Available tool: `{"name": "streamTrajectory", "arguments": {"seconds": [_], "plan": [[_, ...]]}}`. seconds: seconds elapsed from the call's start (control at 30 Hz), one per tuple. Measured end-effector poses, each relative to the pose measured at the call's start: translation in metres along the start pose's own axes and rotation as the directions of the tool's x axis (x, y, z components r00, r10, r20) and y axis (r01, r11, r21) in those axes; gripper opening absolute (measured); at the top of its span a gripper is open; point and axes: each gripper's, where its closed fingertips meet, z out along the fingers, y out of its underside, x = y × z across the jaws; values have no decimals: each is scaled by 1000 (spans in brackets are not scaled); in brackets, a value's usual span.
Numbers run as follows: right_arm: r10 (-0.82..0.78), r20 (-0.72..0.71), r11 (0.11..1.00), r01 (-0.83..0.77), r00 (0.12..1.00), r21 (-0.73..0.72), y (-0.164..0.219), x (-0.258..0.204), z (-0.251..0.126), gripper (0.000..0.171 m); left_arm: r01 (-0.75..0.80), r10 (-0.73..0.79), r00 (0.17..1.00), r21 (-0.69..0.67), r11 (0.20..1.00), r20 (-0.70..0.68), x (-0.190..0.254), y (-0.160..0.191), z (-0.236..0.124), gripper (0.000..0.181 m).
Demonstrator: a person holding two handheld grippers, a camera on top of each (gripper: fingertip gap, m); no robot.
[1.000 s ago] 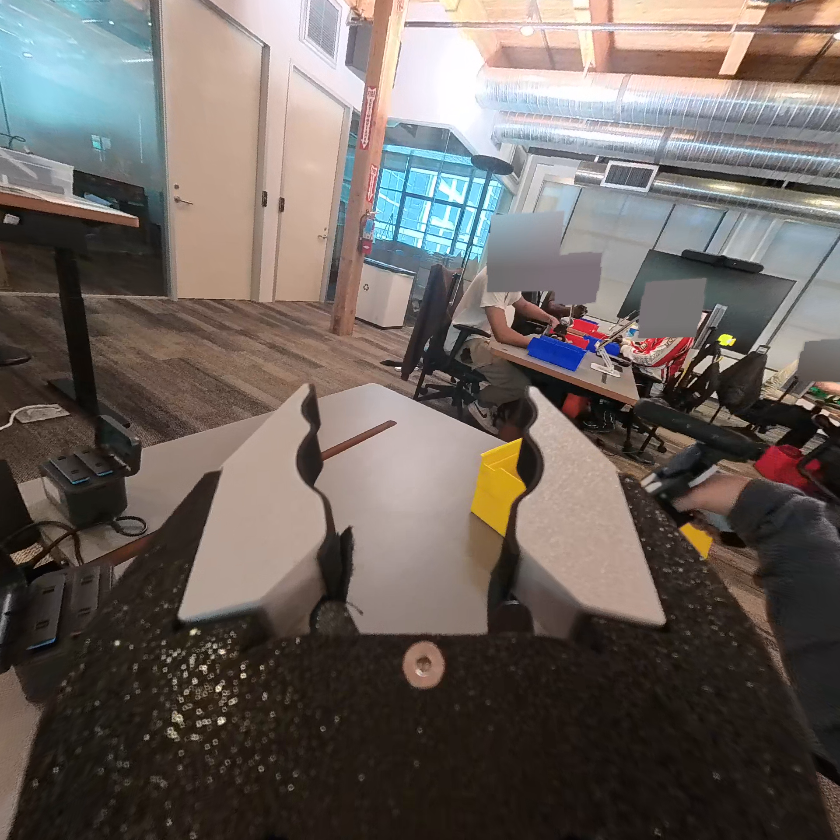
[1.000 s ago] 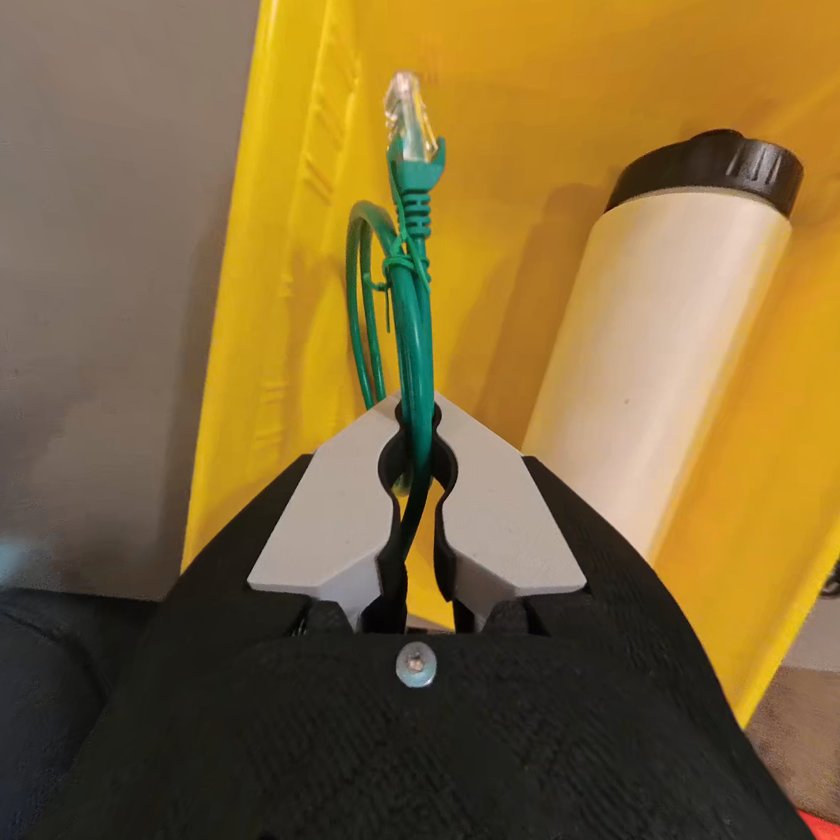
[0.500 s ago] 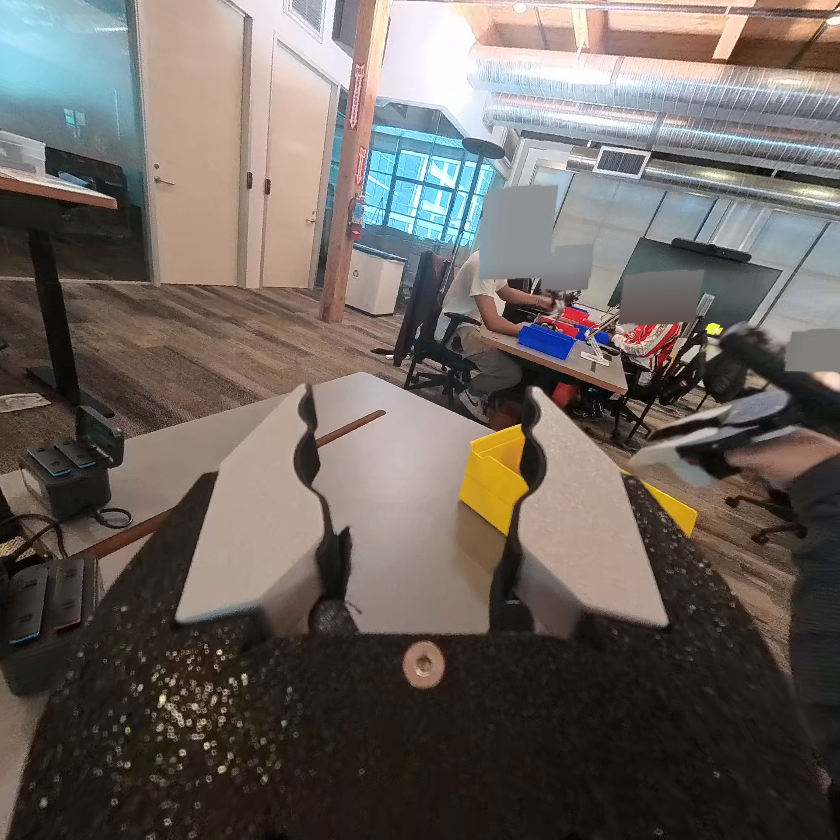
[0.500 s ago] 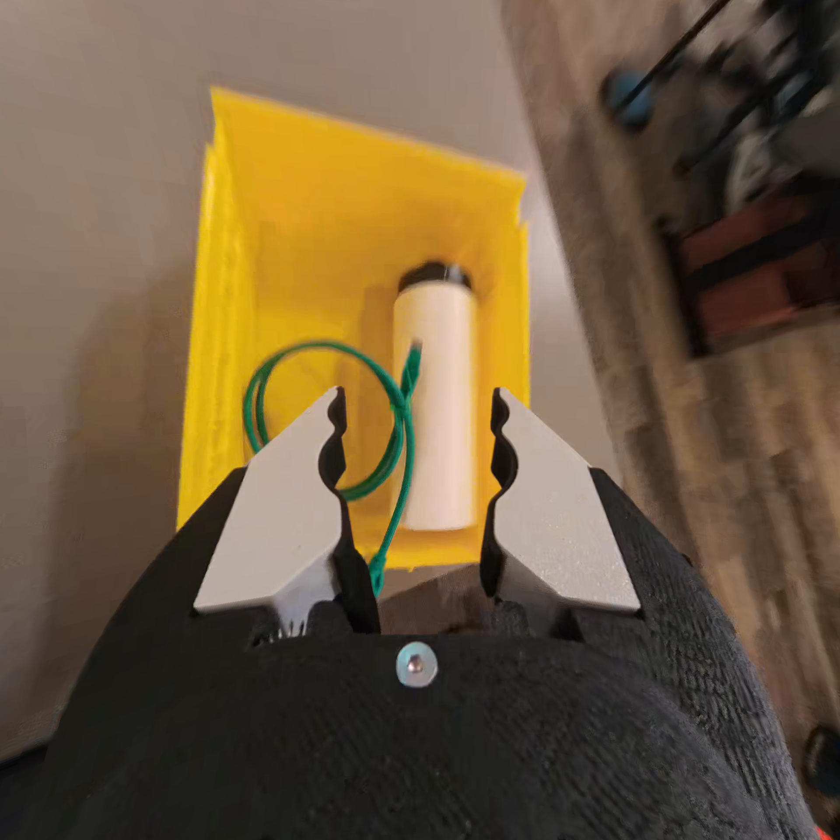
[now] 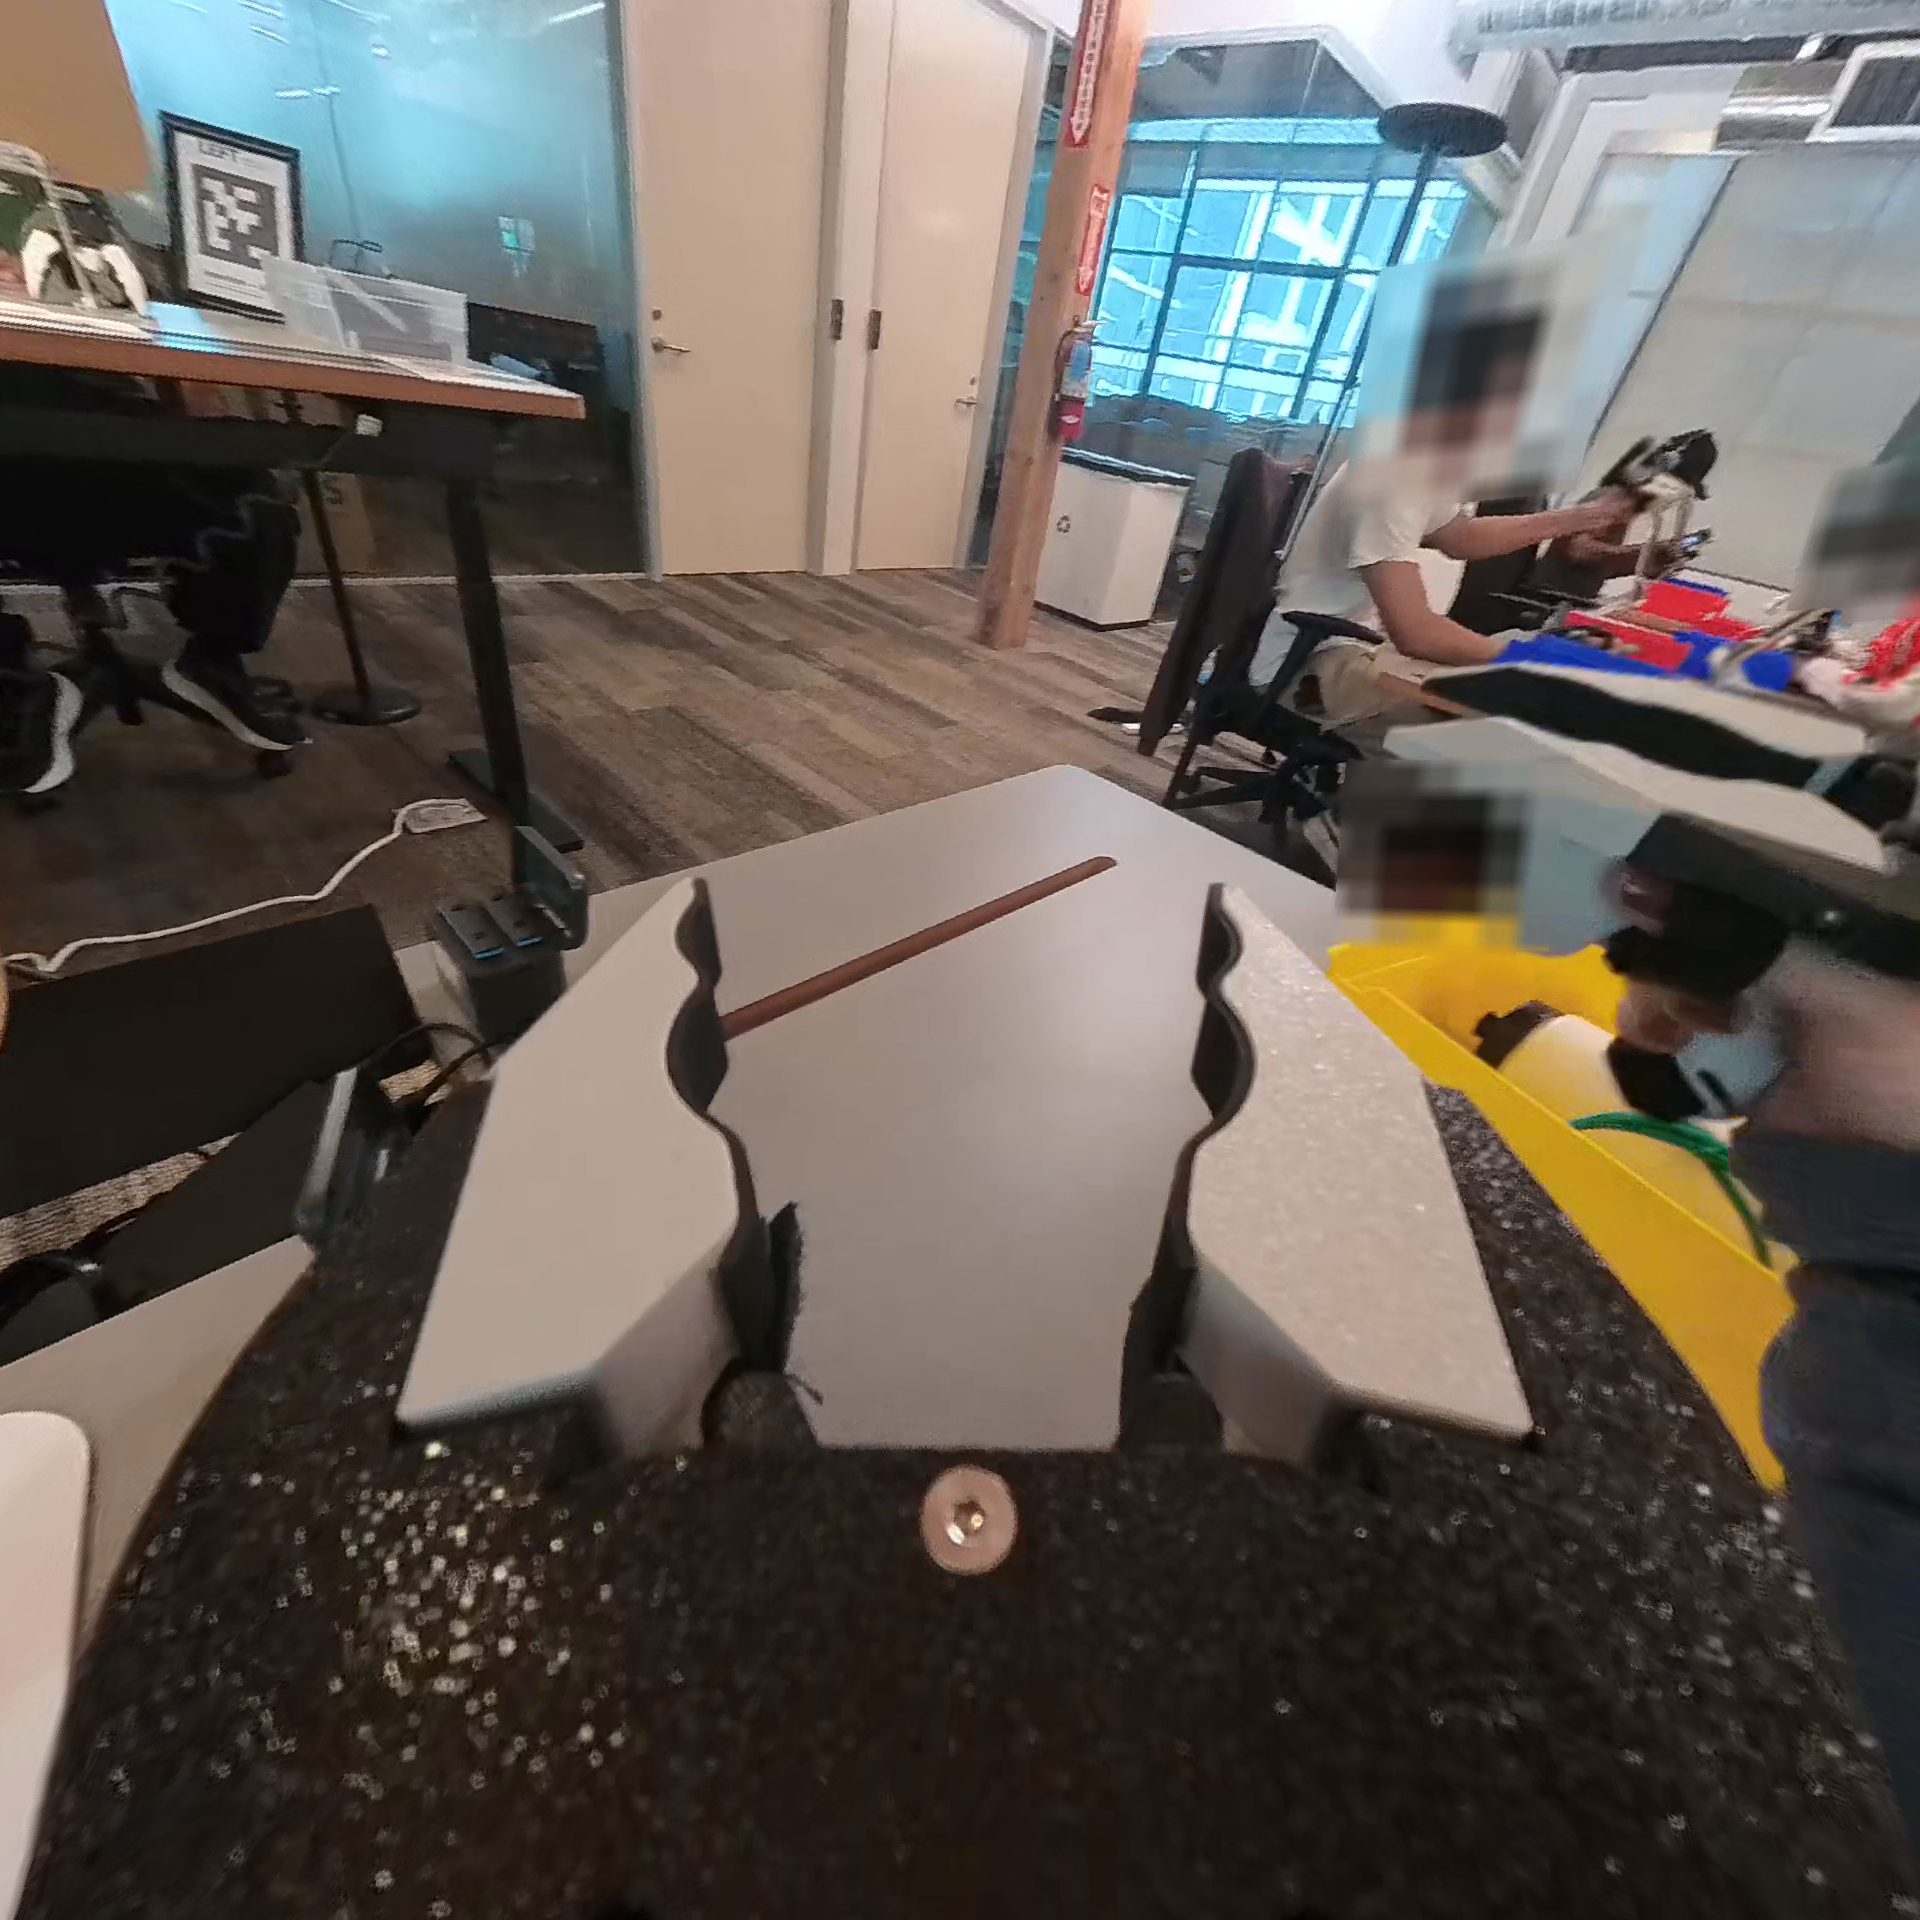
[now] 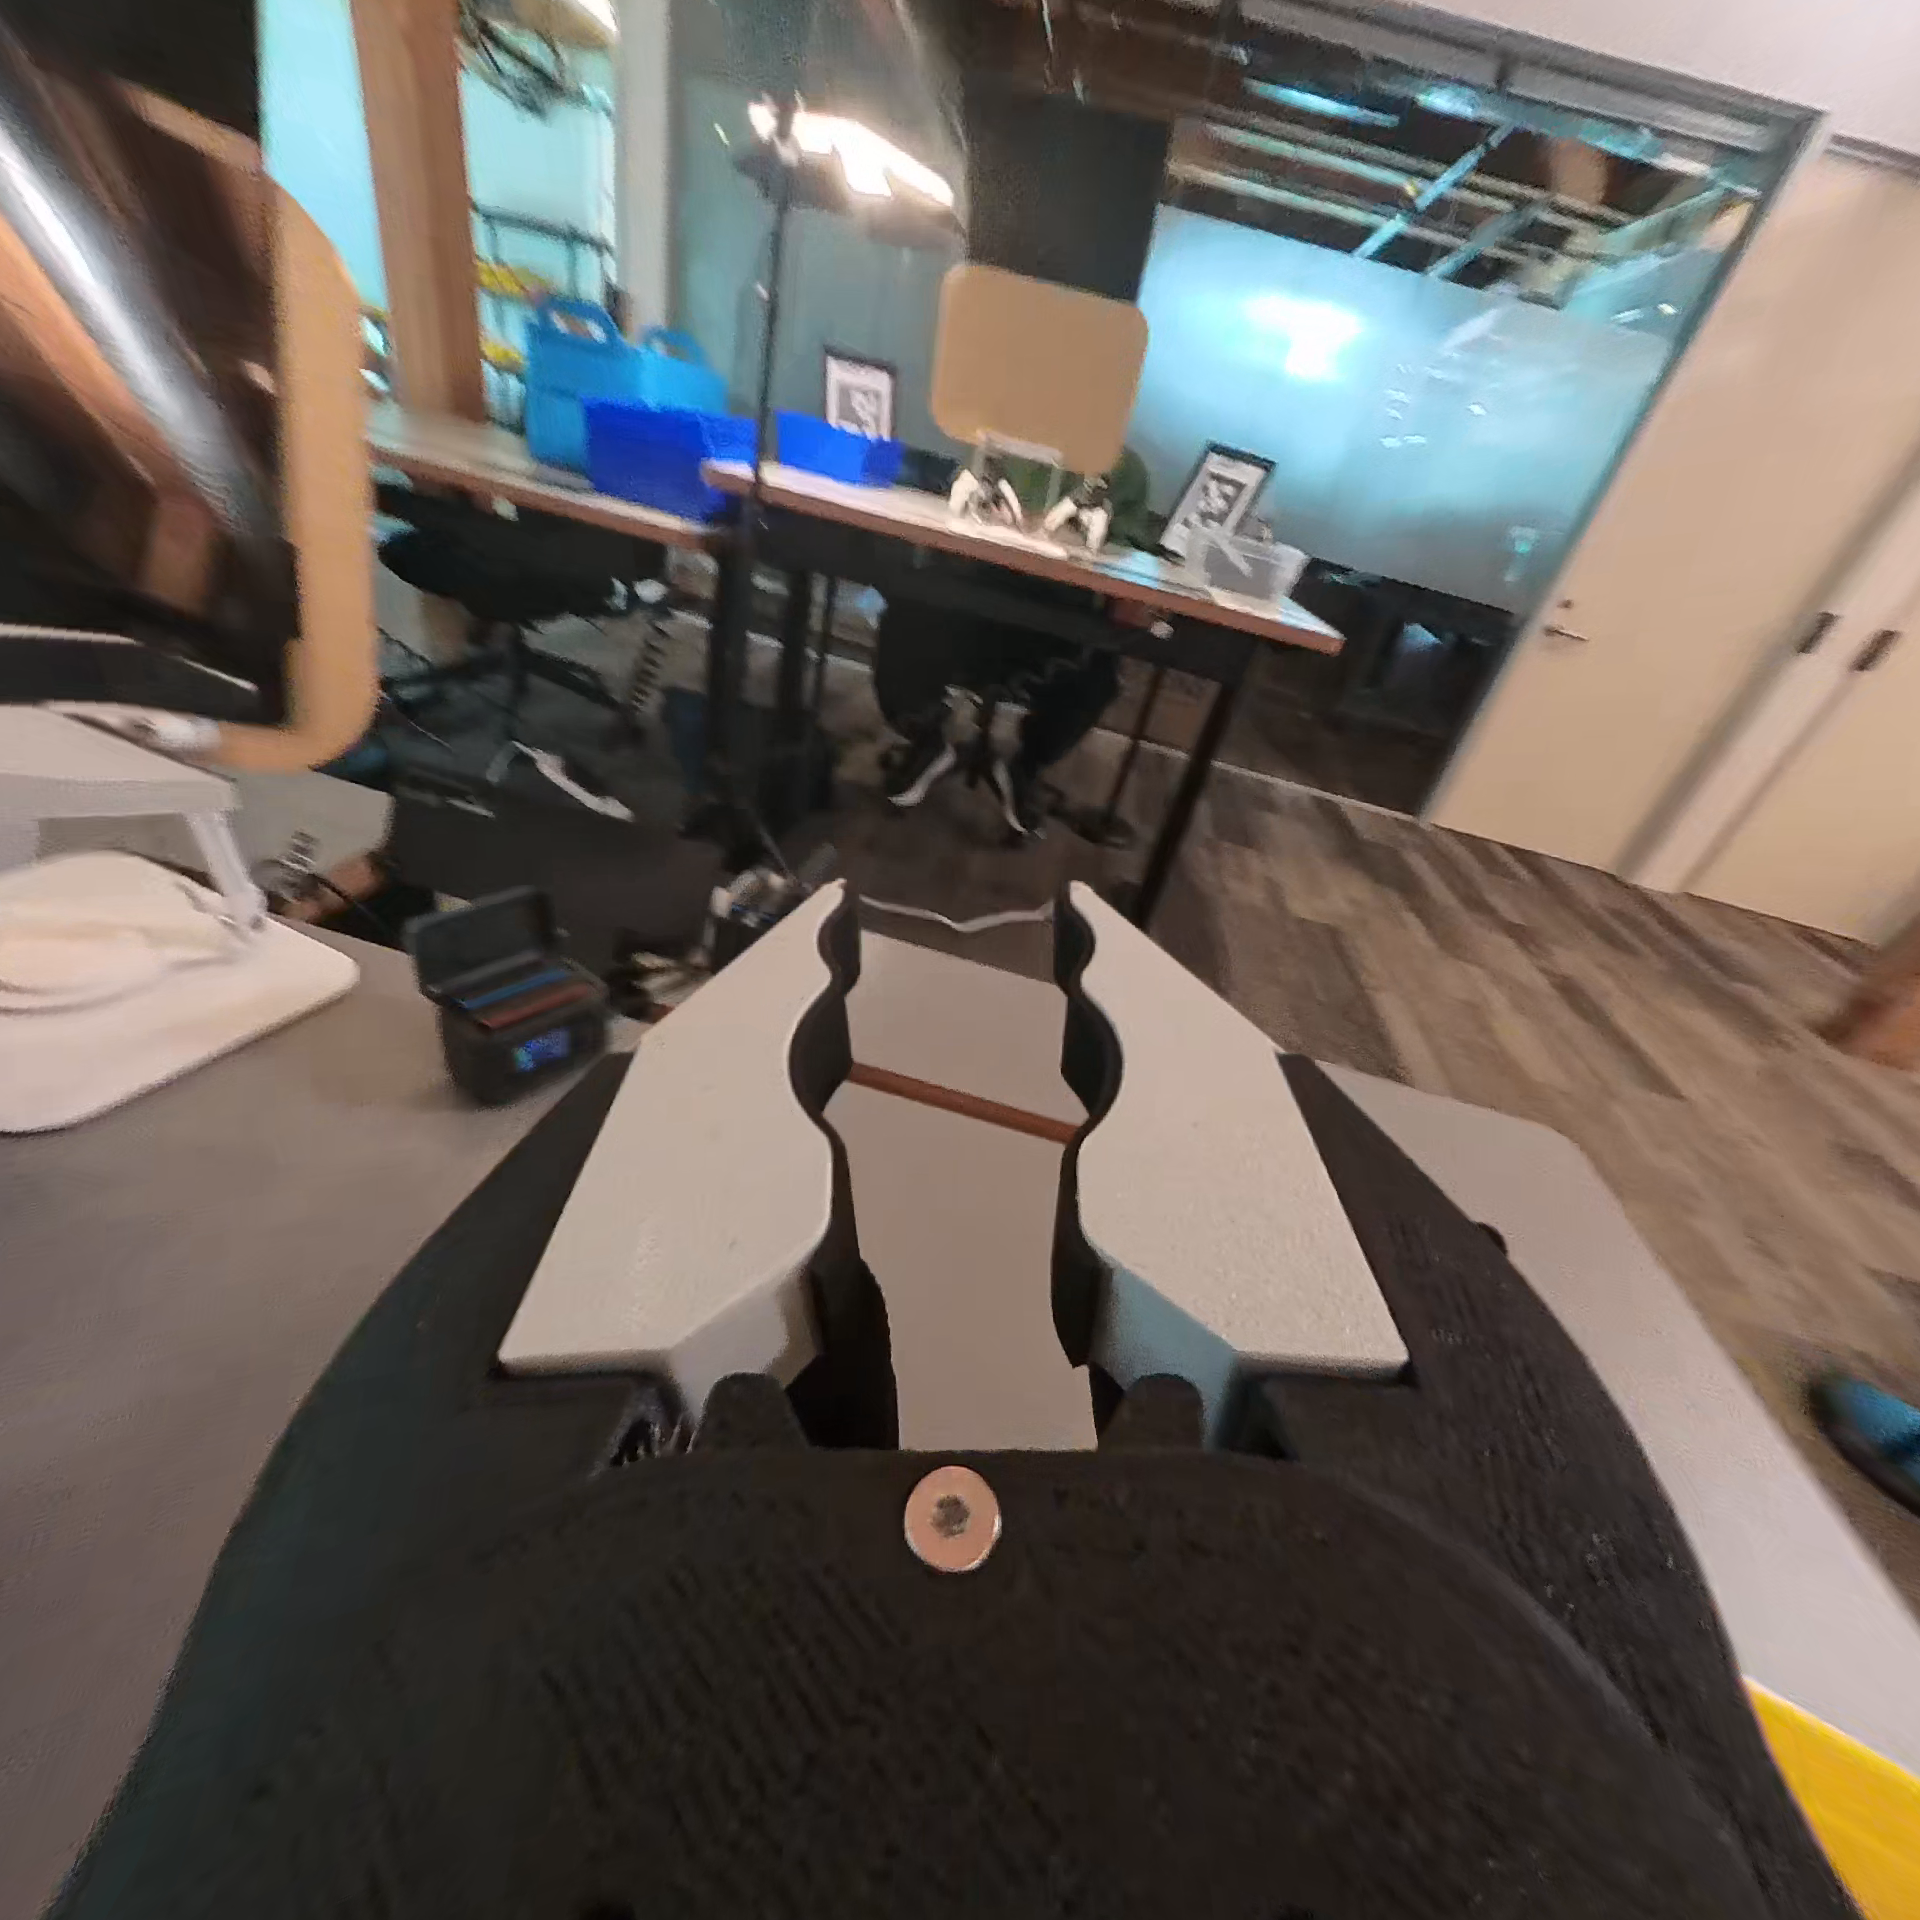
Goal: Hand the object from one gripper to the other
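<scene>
Both claws stand released and empty, the left claw (image 5: pixel 961 1049) over the bare desk (image 5: pixel 966 1132), the right claw (image 6: pixel 956 1023) likewise, with the green cable (image 5: pixel 1704 1148) lying in the yellow bin (image 5: pixel 1621 1195) at right; judged between handovers, needing a fresh grasp next.

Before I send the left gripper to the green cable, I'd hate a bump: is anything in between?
Yes. The green cable lies inside the yellow bin, so the bin's near wall stands between it and the left gripper. The hand holding the right gripper hangs low over the bin too.
</scene>
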Motion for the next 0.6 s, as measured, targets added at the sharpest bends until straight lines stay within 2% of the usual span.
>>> {"name": "streamTrajectory", "arguments": {"seconds": [0.07, 0.37, 0.53, 0.6], "plan": [[16, 60, 997, -20, 998, 70, -1, -18, 12, 26, -6, 6, 1000, 5, 1000, 29, -6, 0, -1, 89], [30, 242, 995, -51, 970, 82, 1, -53, 27, 26, -120, 125, 969, -36, 992, 212, -26, -2, -14, 80], [50, 241, 992, -77, 969, 104, 2, -38, 22, 25, -160, 213, 894, -163, 973, 395, -36, 13, -66, 74], [97, 241, 986, -126, 966, 107, 2, -29, 20, 25, -159, 283, 852, -298, 941, 440, -41, 26, -95, 73]]}}
